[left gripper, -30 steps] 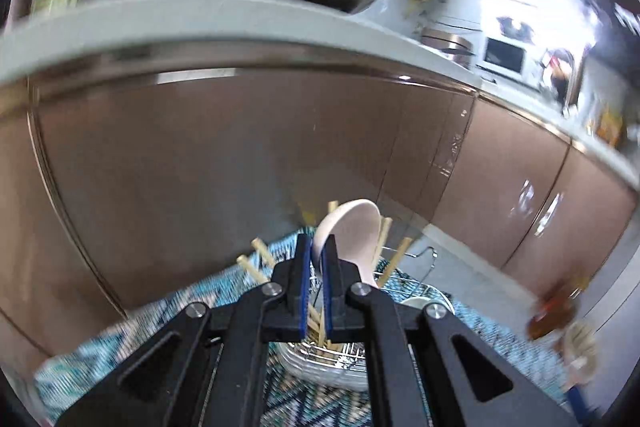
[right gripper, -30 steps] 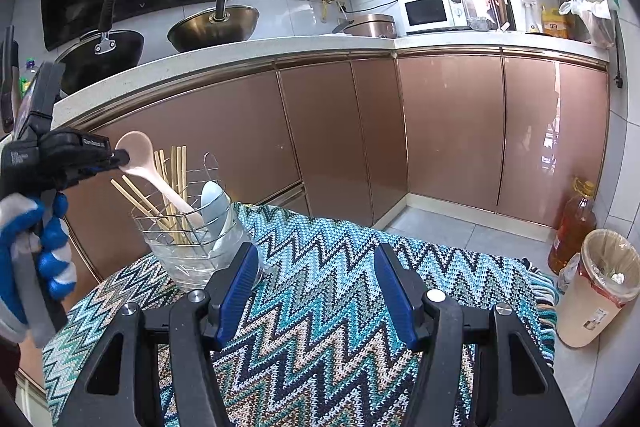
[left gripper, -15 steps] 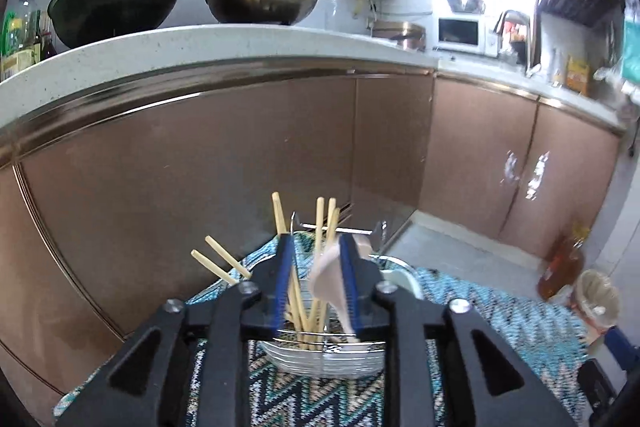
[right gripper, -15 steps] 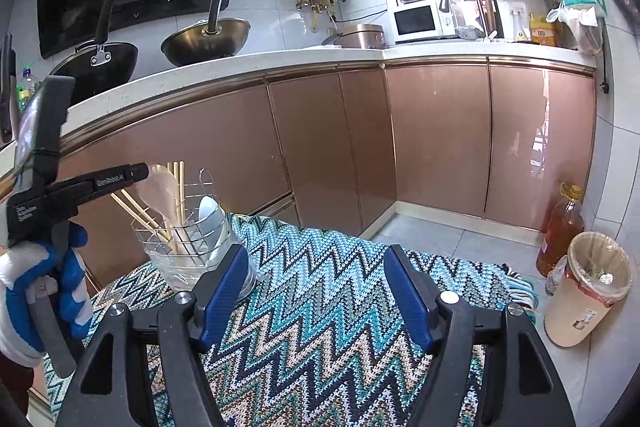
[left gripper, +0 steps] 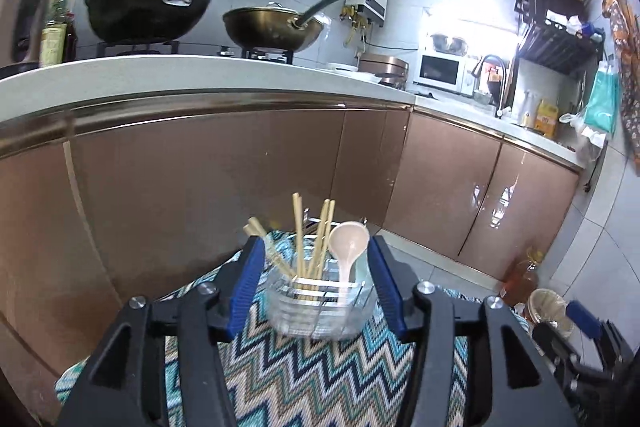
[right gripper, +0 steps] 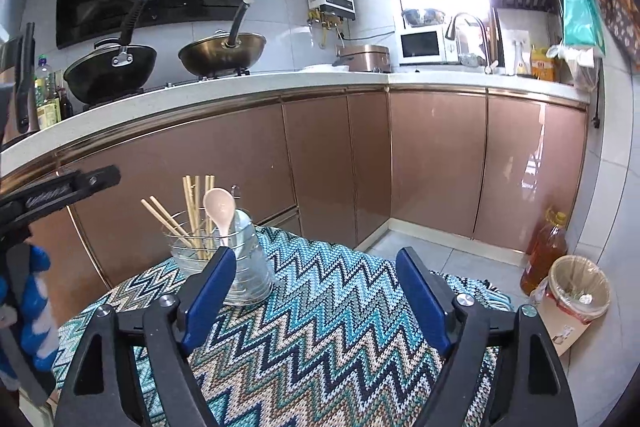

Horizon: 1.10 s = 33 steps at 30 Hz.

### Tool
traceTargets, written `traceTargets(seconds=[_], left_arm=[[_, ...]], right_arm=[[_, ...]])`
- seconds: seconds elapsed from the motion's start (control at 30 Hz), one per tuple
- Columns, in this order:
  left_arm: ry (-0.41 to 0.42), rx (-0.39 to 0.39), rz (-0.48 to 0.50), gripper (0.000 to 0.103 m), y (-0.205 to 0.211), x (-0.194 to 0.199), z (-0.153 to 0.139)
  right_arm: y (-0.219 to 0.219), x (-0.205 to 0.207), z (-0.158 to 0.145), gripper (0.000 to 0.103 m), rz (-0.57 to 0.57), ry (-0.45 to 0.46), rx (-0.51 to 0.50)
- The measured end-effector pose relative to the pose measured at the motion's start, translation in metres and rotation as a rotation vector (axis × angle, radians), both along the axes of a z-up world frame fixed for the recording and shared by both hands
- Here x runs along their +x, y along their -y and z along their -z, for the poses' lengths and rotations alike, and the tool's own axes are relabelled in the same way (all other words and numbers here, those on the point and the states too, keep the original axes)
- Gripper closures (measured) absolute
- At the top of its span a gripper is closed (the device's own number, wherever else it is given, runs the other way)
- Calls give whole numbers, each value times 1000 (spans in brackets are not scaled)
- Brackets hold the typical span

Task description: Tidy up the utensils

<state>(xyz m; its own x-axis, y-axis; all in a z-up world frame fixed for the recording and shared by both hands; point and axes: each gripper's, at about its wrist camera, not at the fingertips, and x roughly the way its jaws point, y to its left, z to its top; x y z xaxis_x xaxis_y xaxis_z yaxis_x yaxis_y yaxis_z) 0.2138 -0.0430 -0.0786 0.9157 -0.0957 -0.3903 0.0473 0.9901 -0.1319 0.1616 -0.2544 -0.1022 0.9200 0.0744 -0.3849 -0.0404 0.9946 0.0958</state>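
Now that the pale spoon (left gripper: 347,247) has been let go, it is seen standing handle-down in the clear holder (left gripper: 322,303), at the centre of the left wrist view, its bowl up beside the wooden chopsticks (left gripper: 310,239). One second earlier the spoon was clamped between the blue pads of the left tool (left gripper: 316,283); half a second earlier the pads had begun to part around it; at present they are spread wide on either side of the holder, with nothing between them and no contact with the spoon. The left tool is thus released and empty, and it has been drawn back from the holder. The right tool (right gripper: 316,293) is likewise spread open and empty at the lower middle of the right wrist view, hovering above the zigzag cloth (right gripper: 328,311) that covers the worktop. In that view the holder (right gripper: 218,259) is found at left of centre, partly behind the left blue pad, with the spoon (right gripper: 221,209) leaning among the chopsticks (right gripper: 192,211). No loose utensils can be made out on the cloth in either view, so this placement is judged complete and the sorting may be close to its end, though parts of the worktop lie hidden behind the tools.
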Motion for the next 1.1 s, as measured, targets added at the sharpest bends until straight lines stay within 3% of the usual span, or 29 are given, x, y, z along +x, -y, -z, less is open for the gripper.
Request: traceTargets(seconds=[0.5, 0.77, 0.9, 1.1], left_arm=[[32, 27, -76, 47, -59, -109, 14], [57, 35, -90, 46, -76, -137, 11], [84, 61, -107, 36, -75, -149, 4], [109, 103, -96, 33, -65, -162, -5]], right_arm=[[-35, -54, -19, 1, 53, -9, -55], [-46, -76, -27, 0, 81, 15, -91], [-44, -84, -30, 0, 104, 22, -97], [-39, -96, -34, 0, 121, 41, -93]])
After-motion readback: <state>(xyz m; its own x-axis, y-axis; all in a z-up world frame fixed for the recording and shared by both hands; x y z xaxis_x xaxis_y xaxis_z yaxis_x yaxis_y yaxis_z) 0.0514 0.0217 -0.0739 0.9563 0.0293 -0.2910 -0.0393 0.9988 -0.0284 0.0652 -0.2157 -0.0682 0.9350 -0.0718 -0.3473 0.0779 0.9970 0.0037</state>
